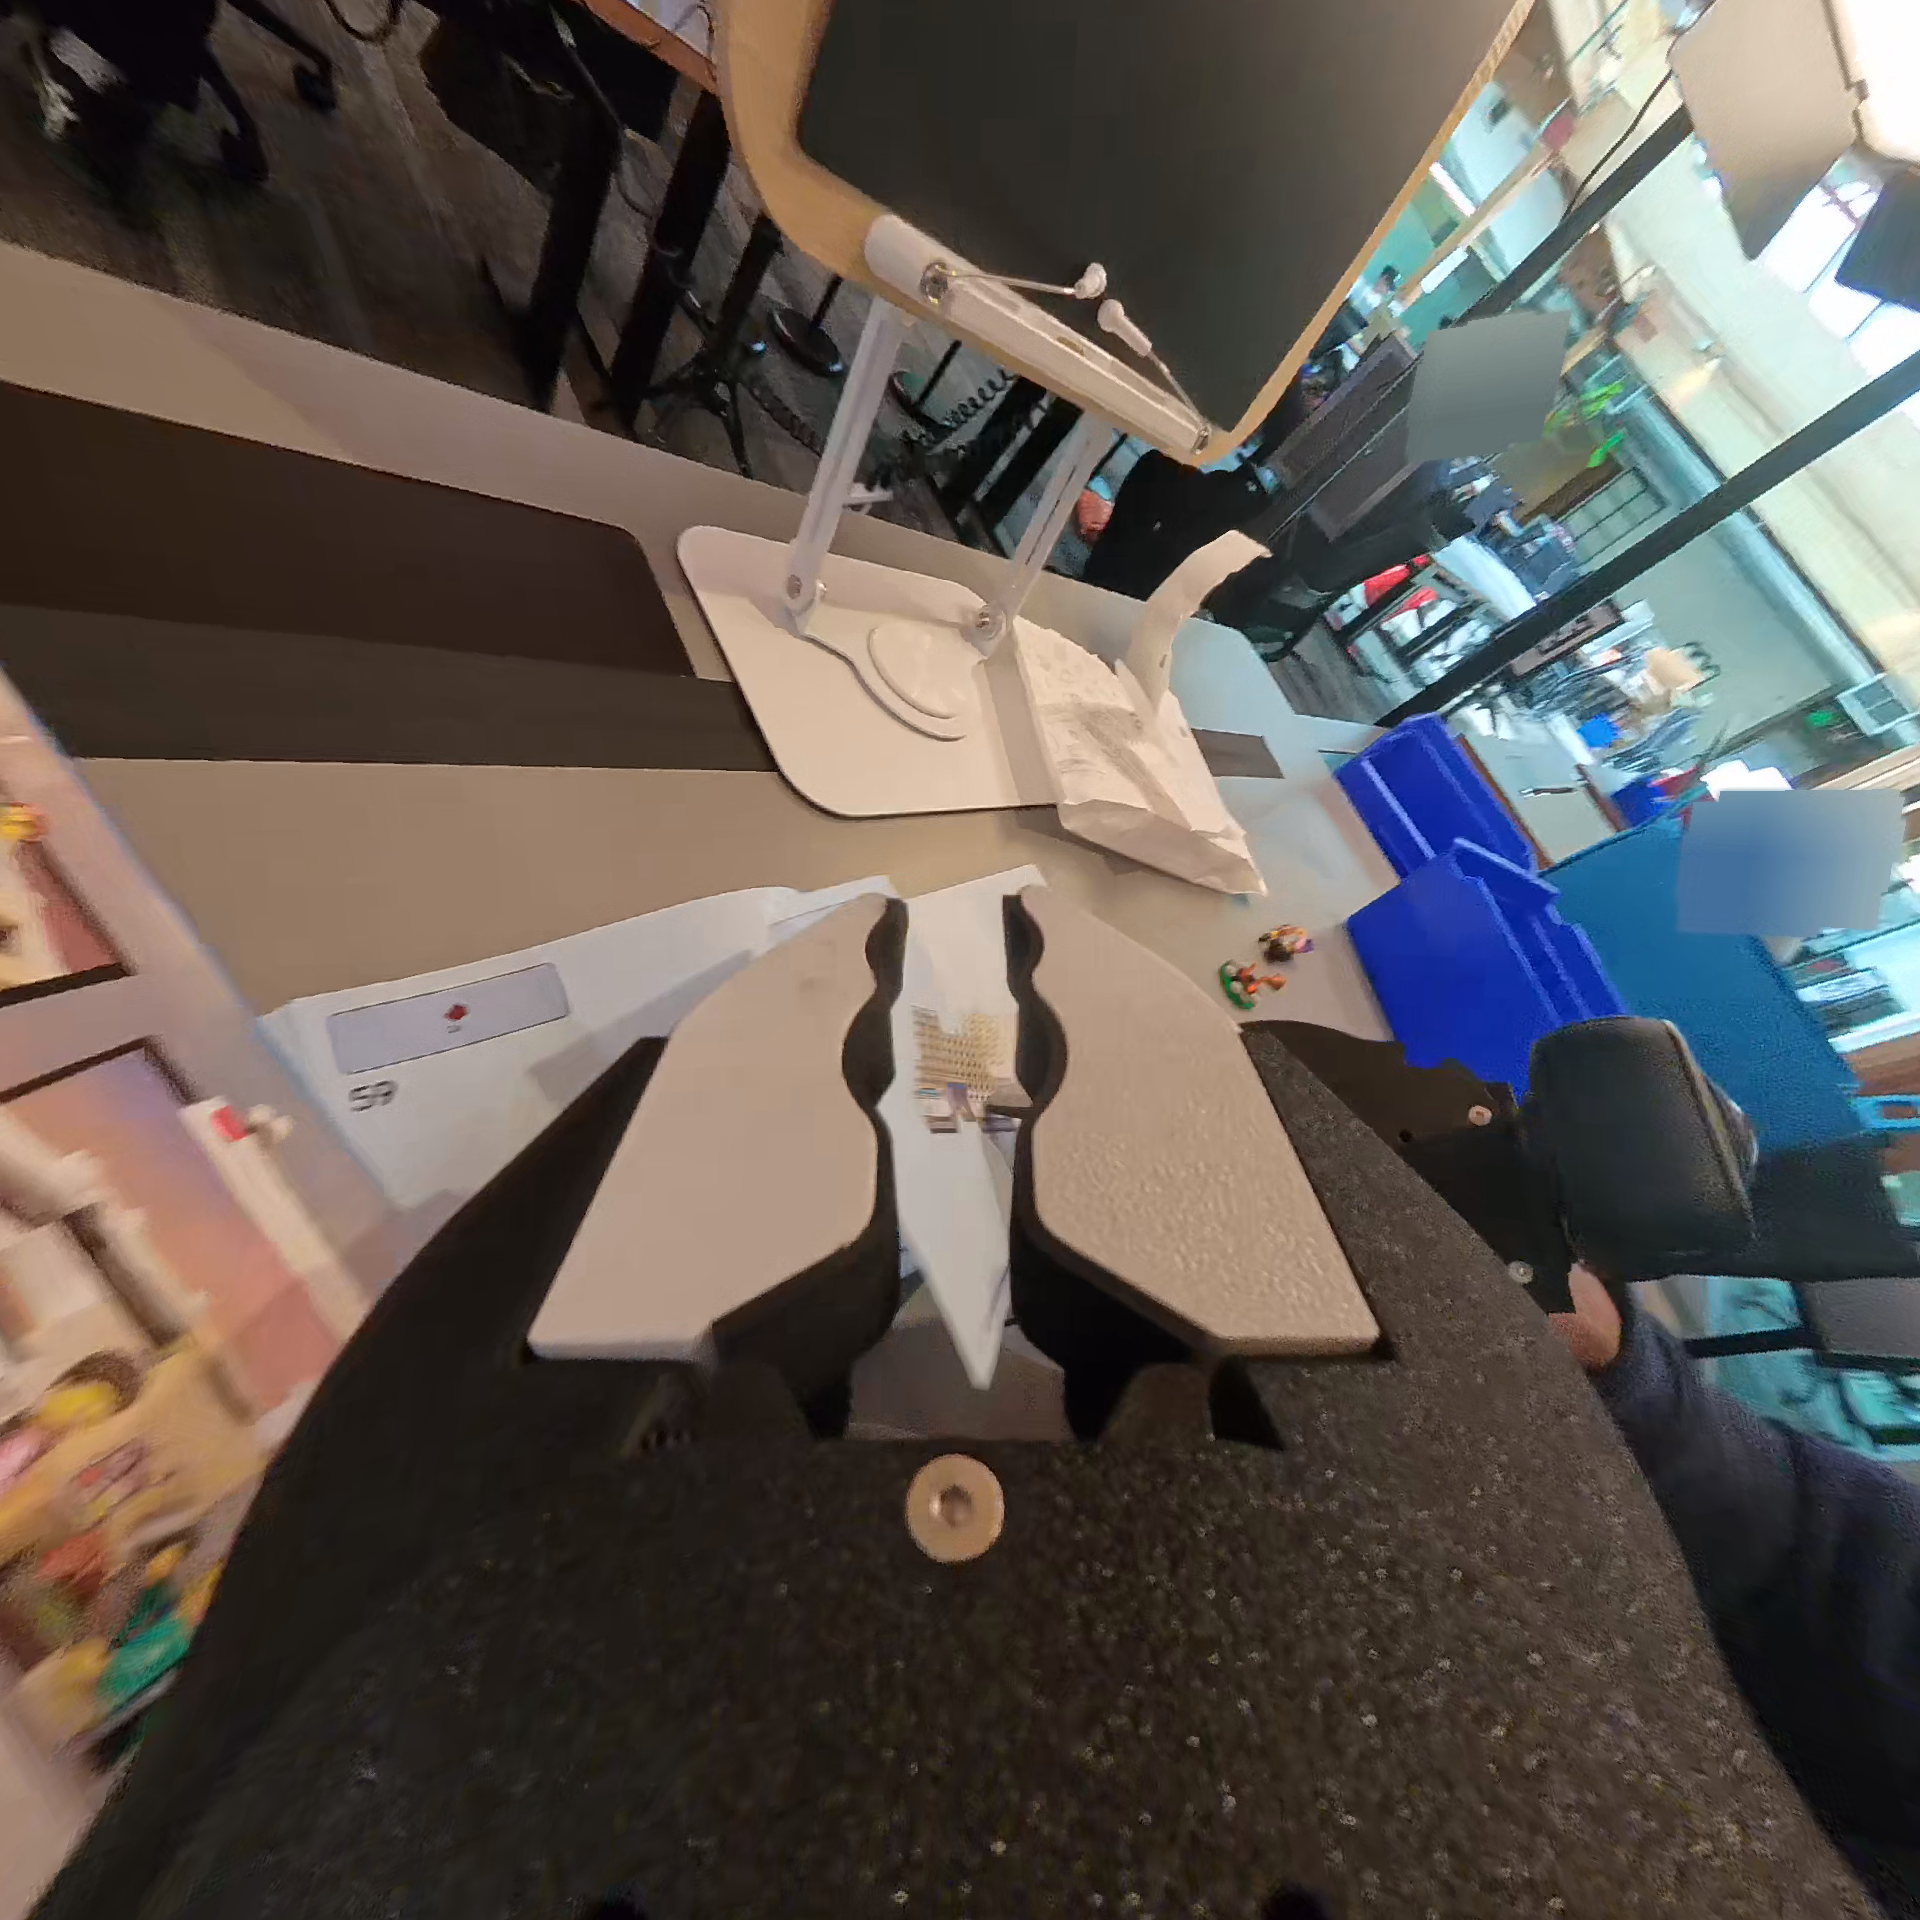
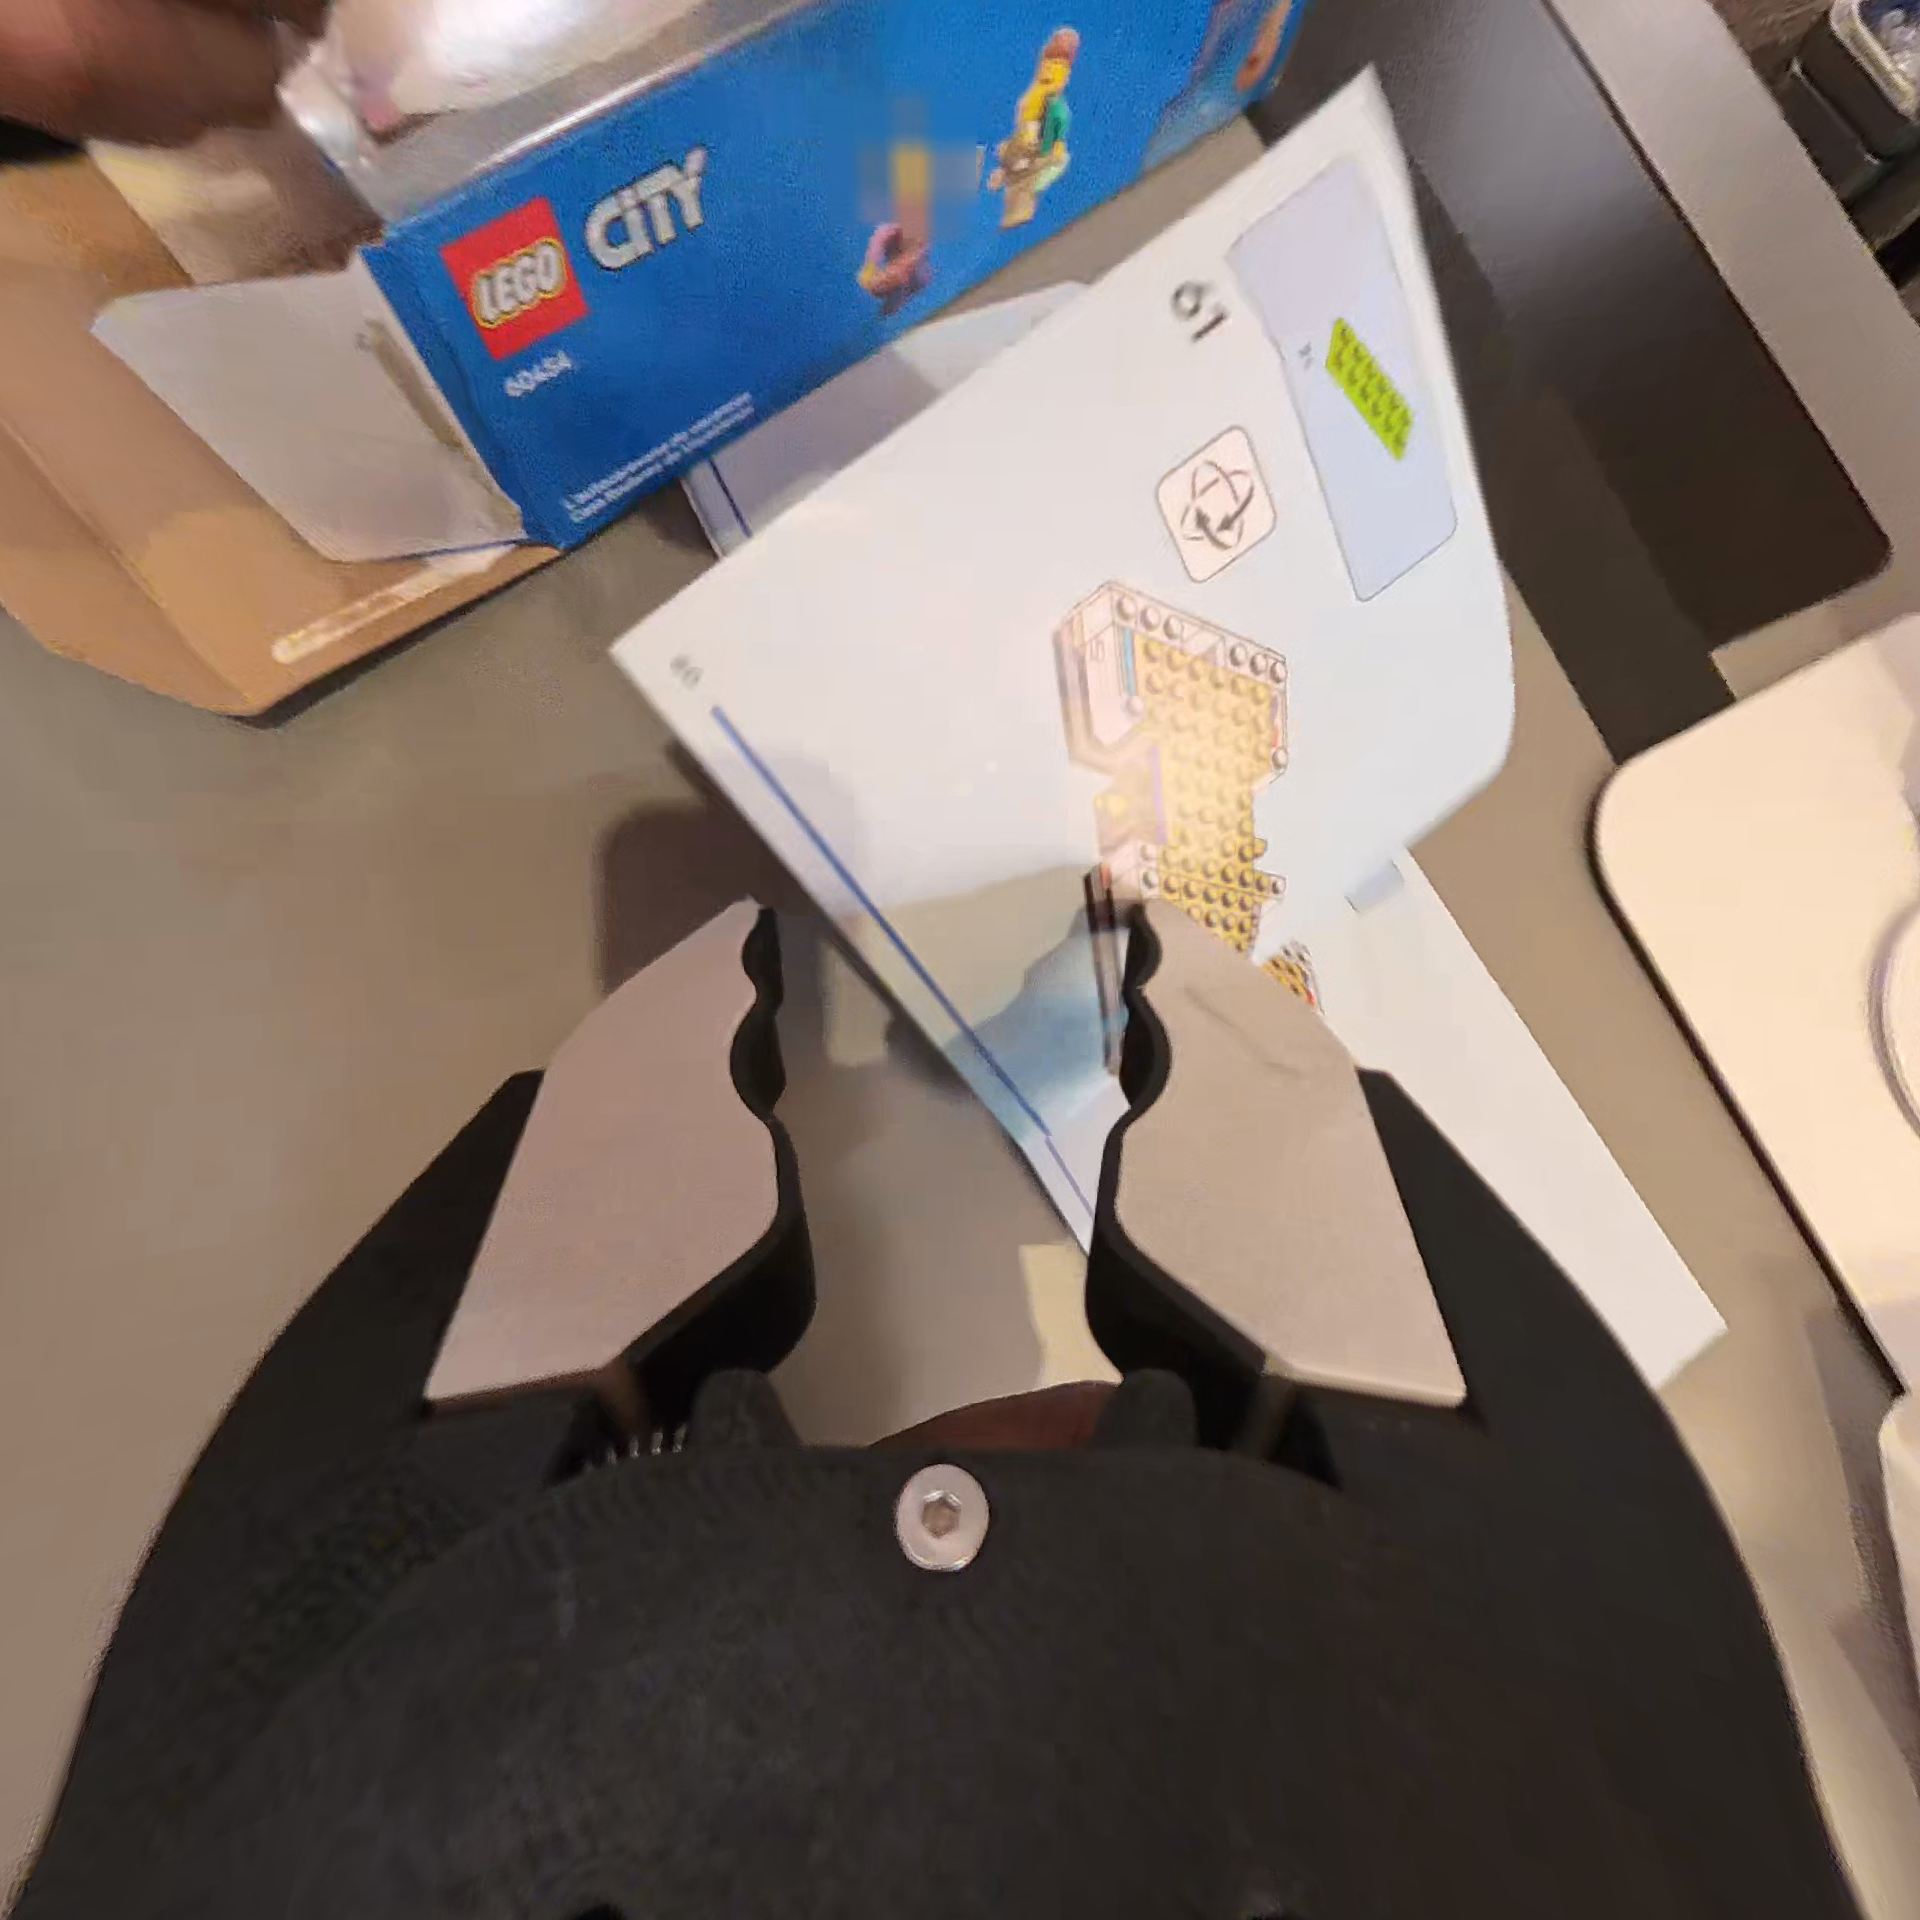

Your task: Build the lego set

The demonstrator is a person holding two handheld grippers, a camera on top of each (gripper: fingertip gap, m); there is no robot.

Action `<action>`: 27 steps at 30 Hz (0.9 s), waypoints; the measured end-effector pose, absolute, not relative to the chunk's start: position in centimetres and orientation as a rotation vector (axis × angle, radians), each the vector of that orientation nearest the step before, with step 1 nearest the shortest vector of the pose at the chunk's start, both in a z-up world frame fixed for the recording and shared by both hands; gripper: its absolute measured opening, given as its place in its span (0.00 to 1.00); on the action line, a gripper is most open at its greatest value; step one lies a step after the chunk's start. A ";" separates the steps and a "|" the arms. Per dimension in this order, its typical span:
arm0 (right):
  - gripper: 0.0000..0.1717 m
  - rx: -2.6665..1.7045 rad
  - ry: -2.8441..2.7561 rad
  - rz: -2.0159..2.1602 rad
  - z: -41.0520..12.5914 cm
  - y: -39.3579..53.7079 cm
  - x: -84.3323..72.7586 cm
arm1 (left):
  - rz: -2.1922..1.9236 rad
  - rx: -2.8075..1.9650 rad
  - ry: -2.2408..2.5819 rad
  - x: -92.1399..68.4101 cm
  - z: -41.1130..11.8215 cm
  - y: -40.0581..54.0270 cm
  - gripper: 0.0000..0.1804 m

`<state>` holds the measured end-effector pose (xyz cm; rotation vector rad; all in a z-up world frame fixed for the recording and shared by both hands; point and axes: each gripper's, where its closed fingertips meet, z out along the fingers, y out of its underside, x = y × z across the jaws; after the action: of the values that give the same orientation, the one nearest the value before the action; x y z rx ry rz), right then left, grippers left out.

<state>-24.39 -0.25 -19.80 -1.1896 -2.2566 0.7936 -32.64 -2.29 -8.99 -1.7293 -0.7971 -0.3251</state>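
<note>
We record a grey table bearing a dark mat along its far side, with a white stand base overlapping the mat's end. Beside the base lie a crumpled white paper bag, two small toy figures and blue bins near the edge. We also list an open instruction booklet, a blue toy box just beyond it, and a brown cardboard box touching the toy box.
</note>
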 end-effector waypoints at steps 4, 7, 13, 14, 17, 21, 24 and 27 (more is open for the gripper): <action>0.37 -1.163 -2.268 0.819 -19.7 -2.0 -24.8 | -0.143 -1.789 -0.750 -32.3 -8.8 -6.2 0.13; 0.36 -1.171 -2.209 0.827 -18.2 -1.0 -24.6 | 0.020 -1.879 -0.708 -31.4 -9.6 -9.1 0.14; 0.38 -1.347 -2.179 0.775 -19.2 3.3 -23.7 | 0.200 -2.007 -0.695 -28.2 -12.6 -13.4 0.22; 0.38 -1.364 -2.196 0.795 -19.6 3.1 -23.5 | 0.188 -2.012 -0.689 -27.4 -13.2 -13.6 0.24; 0.38 -1.365 -2.256 0.820 -20.8 1.5 -23.4 | 0.178 -2.072 -0.676 -25.7 -15.3 -13.8 0.29; 0.38 -1.277 -2.313 0.796 -21.6 -1.1 -24.0 | 0.214 -2.198 -0.708 -26.0 -19.2 -13.3 0.27; 0.37 -1.235 -2.322 0.789 -21.6 -2.5 -24.6 | 0.246 -2.275 -0.709 -26.3 -21.3 -13.3 0.11; 0.37 -1.217 -2.314 0.774 -21.6 -2.9 -25.1 | 0.302 -2.226 -0.695 -26.8 -20.4 -13.5 0.01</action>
<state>-25.05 -2.88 -21.58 -1.2167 -2.3141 0.7739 -26.82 -13.52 -20.45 -2.2258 -0.6955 0.3021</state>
